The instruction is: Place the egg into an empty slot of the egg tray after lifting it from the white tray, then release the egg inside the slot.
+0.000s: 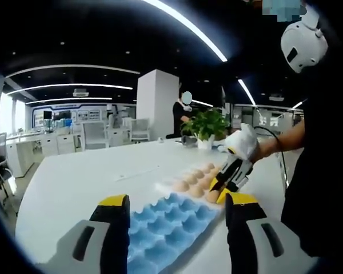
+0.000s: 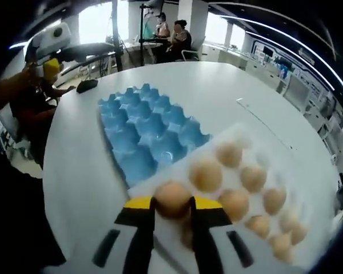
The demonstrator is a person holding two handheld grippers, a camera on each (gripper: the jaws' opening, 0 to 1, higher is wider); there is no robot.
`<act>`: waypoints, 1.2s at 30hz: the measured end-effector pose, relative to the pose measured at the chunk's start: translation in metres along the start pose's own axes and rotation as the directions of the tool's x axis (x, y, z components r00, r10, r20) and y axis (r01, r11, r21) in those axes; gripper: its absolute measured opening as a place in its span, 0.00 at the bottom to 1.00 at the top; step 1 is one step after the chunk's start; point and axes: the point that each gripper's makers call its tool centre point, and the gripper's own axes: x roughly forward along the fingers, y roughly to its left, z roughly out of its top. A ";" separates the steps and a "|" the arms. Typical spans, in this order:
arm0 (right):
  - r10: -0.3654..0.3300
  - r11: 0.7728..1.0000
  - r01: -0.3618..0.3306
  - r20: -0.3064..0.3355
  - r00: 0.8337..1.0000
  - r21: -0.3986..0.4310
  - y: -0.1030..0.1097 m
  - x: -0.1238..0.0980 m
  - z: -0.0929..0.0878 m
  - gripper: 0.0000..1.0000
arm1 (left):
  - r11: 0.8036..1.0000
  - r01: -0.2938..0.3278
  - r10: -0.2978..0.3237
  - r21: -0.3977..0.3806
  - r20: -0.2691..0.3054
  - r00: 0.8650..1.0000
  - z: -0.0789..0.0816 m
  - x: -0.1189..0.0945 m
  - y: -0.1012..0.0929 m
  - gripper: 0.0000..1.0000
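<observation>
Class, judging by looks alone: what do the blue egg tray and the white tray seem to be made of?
Blue egg tray: probably moulded pulp or matte plastic; dull, shine-free cups. White tray: likely thin, glossy plastic; it looks pale and slightly translucent around the eggs.

Desk (image 2: 217, 85): white, wide, rounded at its edge
Blue egg tray (image 2: 146, 134): flat on the desk, its slots bare
White tray (image 2: 257, 157): on the desk, touching the blue one's edge, holding brown eggs
Potted plant (image 1: 206, 127): at the desk's far side
Dark object (image 2: 87, 85): small, near the desk's rim
</observation>
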 end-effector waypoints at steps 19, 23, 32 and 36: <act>-0.026 0.996 0.013 0.136 0.990 0.093 -0.006 -0.016 0.015 0.23 | 0.993 -0.049 0.045 -0.107 -0.040 0.998 -0.019 -0.004 0.021 1.00; -0.032 0.992 0.011 0.169 0.985 0.124 -0.006 -0.023 0.021 0.23 | 0.994 -0.040 0.037 -0.102 -0.024 0.999 -0.016 -0.004 0.019 1.00; -0.042 0.993 0.023 0.167 0.985 0.113 -0.006 -0.027 0.023 0.23 | 0.994 -0.025 0.023 -0.103 -0.017 1.000 -0.015 -0.004 0.020 1.00; -0.041 0.992 0.020 0.171 0.984 0.122 -0.003 -0.028 0.024 0.23 | 0.995 -0.018 0.017 -0.099 -0.010 1.000 -0.014 -0.004 0.020 1.00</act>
